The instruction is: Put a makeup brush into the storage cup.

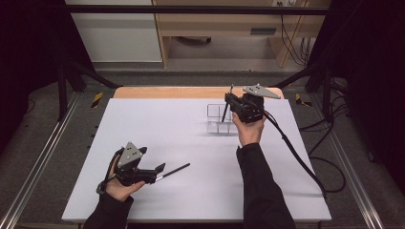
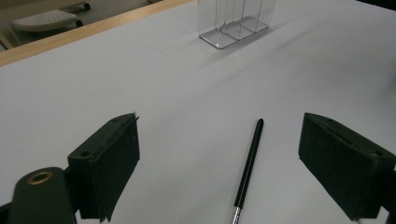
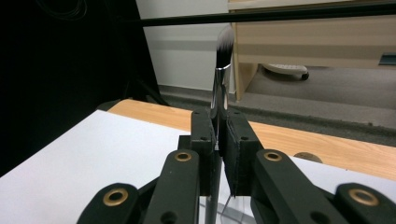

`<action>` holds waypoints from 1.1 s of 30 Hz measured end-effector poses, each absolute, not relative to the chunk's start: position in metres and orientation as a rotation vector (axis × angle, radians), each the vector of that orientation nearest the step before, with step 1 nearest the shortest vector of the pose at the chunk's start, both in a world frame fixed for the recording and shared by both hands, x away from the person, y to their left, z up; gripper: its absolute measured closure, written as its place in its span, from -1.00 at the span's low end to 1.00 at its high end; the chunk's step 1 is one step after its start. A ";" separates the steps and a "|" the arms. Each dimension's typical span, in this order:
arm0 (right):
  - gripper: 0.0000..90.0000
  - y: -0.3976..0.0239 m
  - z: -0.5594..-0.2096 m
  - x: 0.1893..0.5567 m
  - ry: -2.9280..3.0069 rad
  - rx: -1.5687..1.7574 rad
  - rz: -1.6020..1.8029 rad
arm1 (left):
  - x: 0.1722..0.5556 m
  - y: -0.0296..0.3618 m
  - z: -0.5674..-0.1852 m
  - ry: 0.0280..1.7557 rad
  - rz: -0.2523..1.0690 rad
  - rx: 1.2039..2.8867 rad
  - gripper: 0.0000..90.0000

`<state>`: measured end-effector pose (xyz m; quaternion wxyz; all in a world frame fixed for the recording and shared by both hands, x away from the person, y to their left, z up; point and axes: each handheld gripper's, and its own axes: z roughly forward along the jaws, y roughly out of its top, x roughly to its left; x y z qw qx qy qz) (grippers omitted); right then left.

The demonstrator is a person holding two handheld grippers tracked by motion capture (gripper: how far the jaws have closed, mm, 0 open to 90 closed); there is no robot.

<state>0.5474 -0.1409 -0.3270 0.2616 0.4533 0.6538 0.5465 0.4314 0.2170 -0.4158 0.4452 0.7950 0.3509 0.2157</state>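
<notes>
Bristled makeup brush (image 3: 219, 88) pinched by right gripper (image 3: 218, 135), left gripper (image 2: 219, 163) spread, clear organizer (image 2: 236, 23)

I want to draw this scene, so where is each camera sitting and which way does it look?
High view: above the table's near side, looking forward and down; both forearms, left gripper, right gripper.
Left gripper view: between its open jaws, over a lying brush toward the clear holder.
Right gripper view: along shut jaws clamping an upright brush.
Shared: the holder.
</notes>
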 end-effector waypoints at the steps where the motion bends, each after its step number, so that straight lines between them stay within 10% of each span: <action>1: 0.86 -0.141 -0.327 0.549 1.763 1.229 1.477 | 0.432 0.217 -0.416 0.870 0.534 1.971 -0.74; 33: 0.86 -0.134 -0.342 0.586 1.685 1.287 1.412 | 0.431 0.220 -0.413 0.864 0.531 1.964 -0.74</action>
